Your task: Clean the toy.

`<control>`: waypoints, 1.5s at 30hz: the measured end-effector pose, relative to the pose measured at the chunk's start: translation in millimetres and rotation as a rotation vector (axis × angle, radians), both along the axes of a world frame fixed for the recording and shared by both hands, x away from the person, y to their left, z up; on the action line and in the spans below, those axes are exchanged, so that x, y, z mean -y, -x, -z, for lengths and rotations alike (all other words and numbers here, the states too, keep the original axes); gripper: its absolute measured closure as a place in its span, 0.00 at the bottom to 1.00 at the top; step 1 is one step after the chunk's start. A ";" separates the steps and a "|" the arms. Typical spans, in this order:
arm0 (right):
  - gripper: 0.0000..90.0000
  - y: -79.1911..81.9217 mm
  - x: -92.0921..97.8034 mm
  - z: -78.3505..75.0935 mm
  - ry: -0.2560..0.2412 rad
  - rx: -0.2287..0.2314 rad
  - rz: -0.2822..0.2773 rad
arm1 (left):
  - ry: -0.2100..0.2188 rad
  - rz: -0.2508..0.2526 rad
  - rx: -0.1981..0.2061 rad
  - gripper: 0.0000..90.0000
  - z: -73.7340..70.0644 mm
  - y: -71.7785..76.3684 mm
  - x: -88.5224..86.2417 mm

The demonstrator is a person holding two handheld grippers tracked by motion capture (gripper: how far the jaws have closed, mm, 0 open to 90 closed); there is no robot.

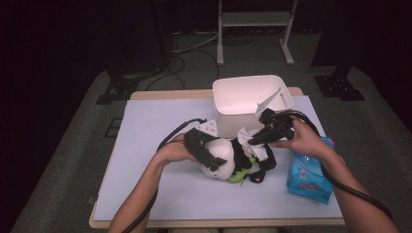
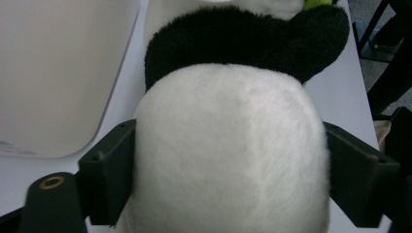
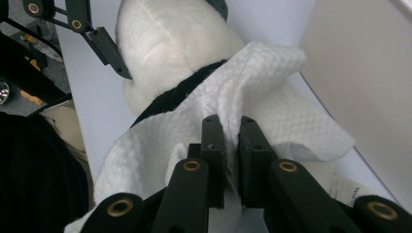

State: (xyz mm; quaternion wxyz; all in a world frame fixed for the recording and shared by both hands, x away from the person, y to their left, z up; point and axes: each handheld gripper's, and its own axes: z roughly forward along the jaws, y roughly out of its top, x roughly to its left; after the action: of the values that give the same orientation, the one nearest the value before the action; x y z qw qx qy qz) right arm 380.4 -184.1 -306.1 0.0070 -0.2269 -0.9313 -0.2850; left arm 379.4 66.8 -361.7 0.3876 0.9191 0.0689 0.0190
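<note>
Now, left gripper (image 2: 228, 160): clamping panda plush (image 1: 221, 155) head.
Right gripper (image 3: 230, 145): pinching white wipe (image 3: 243, 92) on plush.
Bin (image 1: 233, 124): 12 o'clock.
Risk: wipe tearing, thin pinch slipping.

The panda toy (image 2: 228, 150) is soft plush, with short, matt white pile on the head and denser black fur on the body, while the wipe (image 3: 252, 92) draped over it looks like quilted paper with a dimpled weave. The bin (image 1: 250, 99) is smooth white plastic with a slight sheen. The packet (image 1: 308, 174) is glossy blue film, and the table (image 1: 160, 121) cover is a flat, matt pale sheet.
</note>
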 end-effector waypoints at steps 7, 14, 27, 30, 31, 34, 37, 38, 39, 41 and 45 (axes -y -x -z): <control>0.92 18.1 3.9 3.5 -0.006 0.019 -0.016 | 0.021 -0.017 -0.063 0.12 -8.4 5.3 -10.9; 0.92 35.3 2.8 5.4 0.014 0.029 -0.043 | 0.073 -0.047 -0.112 0.11 -1.8 14.2 -25.1; 0.92 49.3 -40.1 -4.5 0.106 0.069 -0.127 | 0.135 -0.052 -0.076 0.23 10.0 30.2 -33.5; 0.92 43.8 -57.3 -0.4 0.114 0.049 -0.154 | 0.116 -0.044 -0.069 0.23 8.9 32.6 -33.9; 0.92 42.4 -62.8 1.1 0.112 0.048 -0.160 | 0.113 -0.041 -0.067 0.23 8.9 33.5 -33.6; 0.91 39.1 -75.8 3.6 0.142 0.051 -0.179 | 0.103 -0.046 -0.058 0.23 9.1 37.0 -34.1; 0.91 34.4 -74.9 -0.7 0.146 0.058 -0.170 | 0.112 -0.041 -0.056 0.22 10.1 38.7 -34.5; 0.91 34.4 -74.9 -0.7 0.146 0.058 -0.170 | 0.112 -0.041 -0.056 0.22 10.1 38.7 -34.5; 0.91 33.4 -73.2 -1.9 0.147 0.055 -0.159 | 0.110 -0.041 -0.055 0.22 10.0 39.5 -34.0; 0.91 30.1 -65.2 -5.6 0.144 0.053 -0.134 | 0.104 -0.039 -0.048 0.22 9.3 40.7 -32.8; 0.91 28.8 -47.4 -11.7 0.124 0.053 -0.096 | 0.099 -0.036 -0.048 0.21 8.5 41.9 -31.8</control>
State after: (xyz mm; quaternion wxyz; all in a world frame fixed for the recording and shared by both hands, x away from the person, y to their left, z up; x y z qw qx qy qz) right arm 351.7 -136.7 -294.4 -0.0182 -0.1744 -0.9568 -0.2319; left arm 337.4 98.6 -370.1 0.4305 0.8975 0.0957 0.0006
